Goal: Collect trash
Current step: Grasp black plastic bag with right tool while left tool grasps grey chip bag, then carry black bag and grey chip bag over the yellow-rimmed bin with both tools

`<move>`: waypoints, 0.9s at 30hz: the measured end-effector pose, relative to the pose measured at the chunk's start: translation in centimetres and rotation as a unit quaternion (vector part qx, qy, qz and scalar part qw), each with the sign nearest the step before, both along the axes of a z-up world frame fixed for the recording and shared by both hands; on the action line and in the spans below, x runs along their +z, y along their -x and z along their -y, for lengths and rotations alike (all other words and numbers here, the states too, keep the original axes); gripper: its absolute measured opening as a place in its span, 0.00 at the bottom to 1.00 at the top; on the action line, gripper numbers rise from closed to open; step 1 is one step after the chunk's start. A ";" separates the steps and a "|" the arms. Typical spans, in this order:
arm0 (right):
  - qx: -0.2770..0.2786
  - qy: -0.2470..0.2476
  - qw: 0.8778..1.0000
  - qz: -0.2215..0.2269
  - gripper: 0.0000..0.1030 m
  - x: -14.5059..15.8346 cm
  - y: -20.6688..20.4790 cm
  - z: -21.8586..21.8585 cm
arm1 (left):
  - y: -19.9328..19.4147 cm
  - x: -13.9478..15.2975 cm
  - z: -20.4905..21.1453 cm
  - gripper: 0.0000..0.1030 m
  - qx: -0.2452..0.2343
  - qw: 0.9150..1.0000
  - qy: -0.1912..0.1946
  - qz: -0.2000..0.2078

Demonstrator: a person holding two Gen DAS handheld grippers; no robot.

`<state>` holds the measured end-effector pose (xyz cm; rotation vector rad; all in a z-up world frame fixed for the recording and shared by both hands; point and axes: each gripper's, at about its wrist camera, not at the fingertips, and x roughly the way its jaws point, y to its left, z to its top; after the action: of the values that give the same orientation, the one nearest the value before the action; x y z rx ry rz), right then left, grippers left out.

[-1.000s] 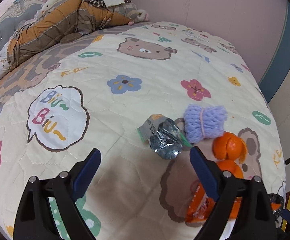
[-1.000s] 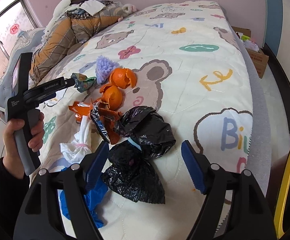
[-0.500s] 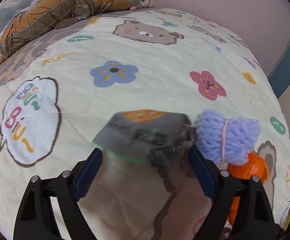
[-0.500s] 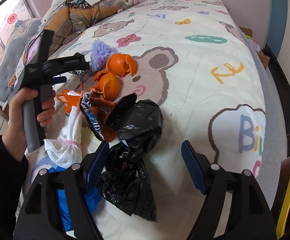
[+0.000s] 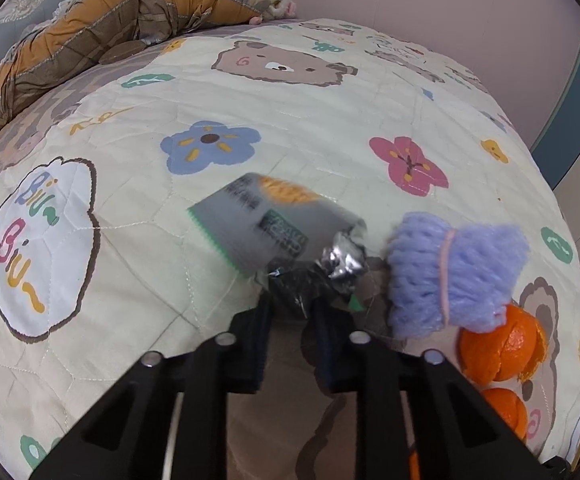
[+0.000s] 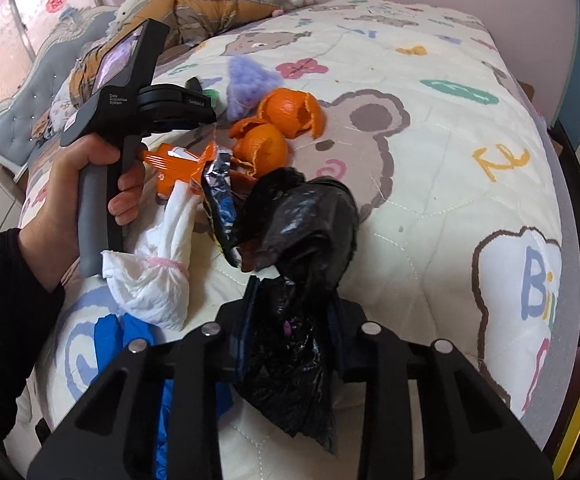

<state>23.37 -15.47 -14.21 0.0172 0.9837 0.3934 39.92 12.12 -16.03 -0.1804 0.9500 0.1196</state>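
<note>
Wrappers could have slipped: my left hand-held gripper [image 5: 290,312] pinched only a wrapper [image 5: 274,232] corner at centre frame, while my right hand-held gripper [image 6: 290,320] clamped the limp black bag [image 6: 302,240] low centre.

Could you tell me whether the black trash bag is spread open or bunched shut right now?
Bunched shut. The right gripper is closed on the crumpled black trash bag, and no opening shows.
</note>
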 end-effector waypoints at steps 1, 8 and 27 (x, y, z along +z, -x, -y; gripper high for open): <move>0.001 -0.003 1.000 0.002 0.24 0.1 0.2 0.0 | 0.2 0.2 -0.2 0.16 -0.001 1.000 0.003 0.002; -0.005 -0.039 0.999 0.007 0.21 1.3 0.6 1.2 | 2.2 2.0 -1.0 0.12 -0.008 1.000 0.002 0.017; -0.034 -0.062 0.997 0.042 0.21 6.0 1.4 3.1 | 10.4 6.6 -0.9 0.12 -0.030 0.999 0.003 0.031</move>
<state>21.95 -18.62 -8.24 0.1457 0.8723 0.3894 29.55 13.01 -9.42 -0.1609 0.8933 0.0548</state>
